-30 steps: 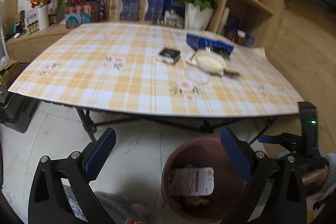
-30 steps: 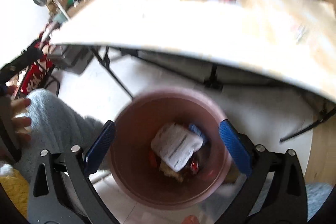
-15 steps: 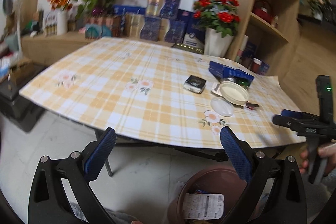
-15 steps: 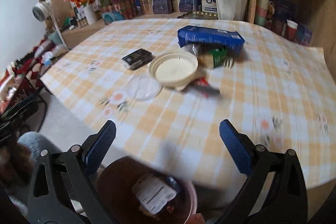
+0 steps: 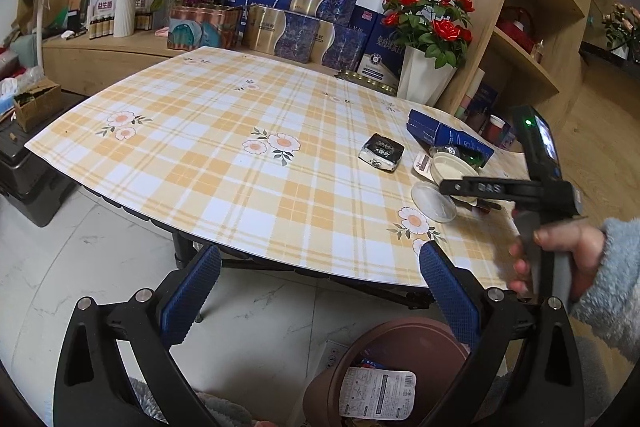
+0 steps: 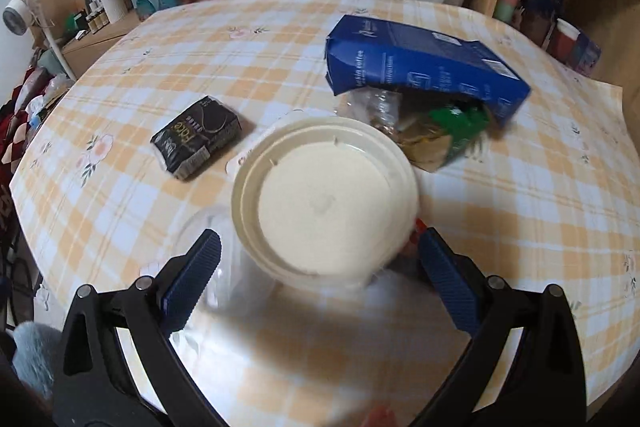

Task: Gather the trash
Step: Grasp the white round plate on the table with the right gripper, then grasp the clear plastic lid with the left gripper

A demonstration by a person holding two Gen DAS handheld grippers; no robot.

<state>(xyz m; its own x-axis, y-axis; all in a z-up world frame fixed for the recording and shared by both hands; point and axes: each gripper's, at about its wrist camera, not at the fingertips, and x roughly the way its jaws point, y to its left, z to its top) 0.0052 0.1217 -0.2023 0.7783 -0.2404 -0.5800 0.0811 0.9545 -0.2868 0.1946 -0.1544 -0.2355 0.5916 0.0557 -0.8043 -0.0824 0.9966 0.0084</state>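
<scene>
On the plaid table (image 6: 520, 195) lie a cream round bowl (image 6: 326, 201), a clear plastic lid (image 6: 208, 227), a black snack packet (image 6: 198, 137), a blue carton (image 6: 420, 67) and a green wrapper (image 6: 452, 133). My right gripper (image 6: 320, 267) is open and empty, low over the table, its fingers either side of the bowl's near edge. My left gripper (image 5: 320, 301) is open and empty, off the table's near edge above the floor. A brown bin (image 5: 400, 343) below it holds a white label wrapper (image 5: 378, 393). The bowl (image 5: 454, 167) and packet (image 5: 382, 151) also show there.
A white vase with red roses (image 5: 426, 75) and several gift boxes (image 5: 304, 27) stand behind the table. Wooden shelves (image 5: 532, 39) rise at right. A black case (image 5: 28, 171) sits on the floor at left. The right hand-held gripper (image 5: 536, 187) shows from the side.
My right gripper rose from over the bin and moved forward over the table to the bowl. My left gripper tilted up, away from the bin, towards the table.
</scene>
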